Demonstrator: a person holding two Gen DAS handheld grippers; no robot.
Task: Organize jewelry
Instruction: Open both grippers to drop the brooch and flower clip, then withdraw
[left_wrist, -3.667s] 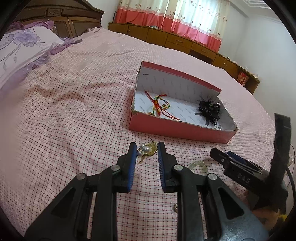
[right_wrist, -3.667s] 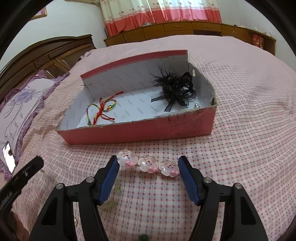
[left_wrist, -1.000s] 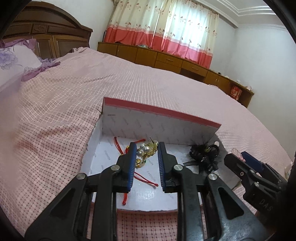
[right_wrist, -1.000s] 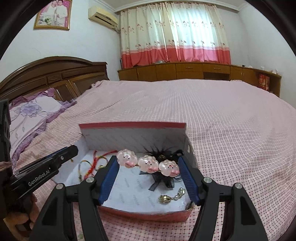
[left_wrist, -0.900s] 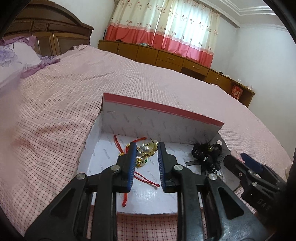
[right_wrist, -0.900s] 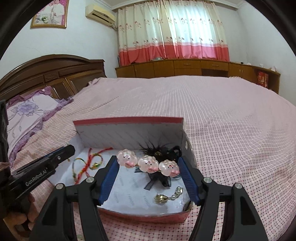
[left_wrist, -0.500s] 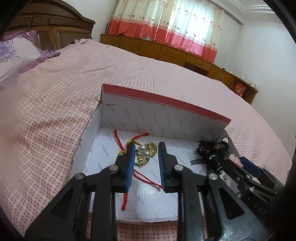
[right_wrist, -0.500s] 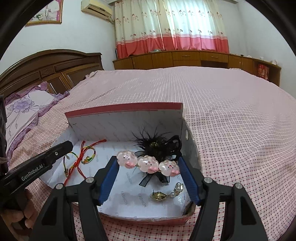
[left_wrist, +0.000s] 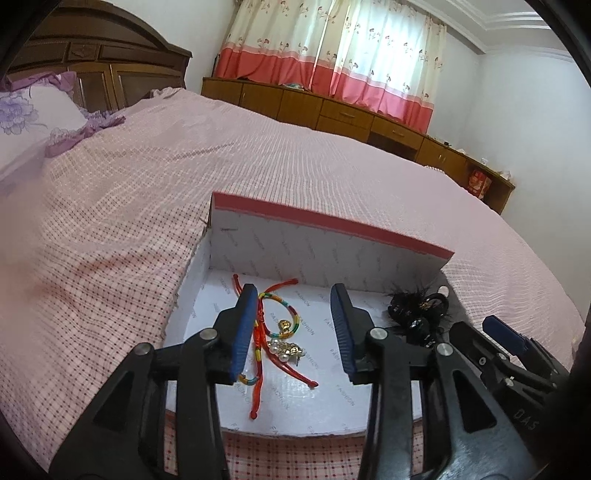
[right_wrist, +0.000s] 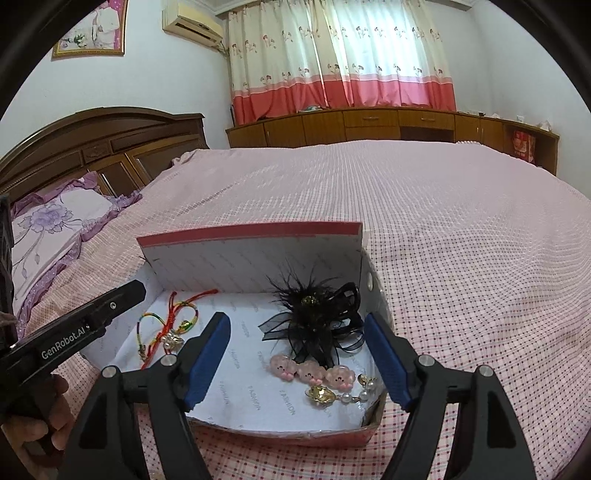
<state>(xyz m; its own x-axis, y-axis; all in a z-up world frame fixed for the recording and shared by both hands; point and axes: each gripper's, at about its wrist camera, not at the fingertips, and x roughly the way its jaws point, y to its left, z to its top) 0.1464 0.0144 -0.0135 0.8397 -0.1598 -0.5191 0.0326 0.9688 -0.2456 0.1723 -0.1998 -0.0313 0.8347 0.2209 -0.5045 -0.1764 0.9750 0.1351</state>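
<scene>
A pink shoebox (left_wrist: 328, 223) with a white lining sits on the bed; it also shows in the right wrist view (right_wrist: 251, 233). My left gripper (left_wrist: 295, 332) is open over the box. Under it lie a gold and pearl earring (left_wrist: 284, 348) and a red and multicoloured cord bracelet (left_wrist: 260, 332). My right gripper (right_wrist: 303, 358) is open over the box's right end. Under it lies a pink three-flower hair clip (right_wrist: 312, 371), next to a black feather bow (right_wrist: 317, 317) and a gold pearl earring (right_wrist: 332, 393).
The box rests on a pink checked bedspread (right_wrist: 461, 240). A purple floral pillow (right_wrist: 51, 221) and a wooden headboard (right_wrist: 92, 144) are at the left. Wooden cabinets (right_wrist: 369, 125) and curtains line the far wall. The left gripper's body (right_wrist: 70, 332) reaches in from the left.
Both grippers have opened. The earring dropped from my left gripper into the box by the bracelet. The flower clip dropped from my right gripper onto the box floor.
</scene>
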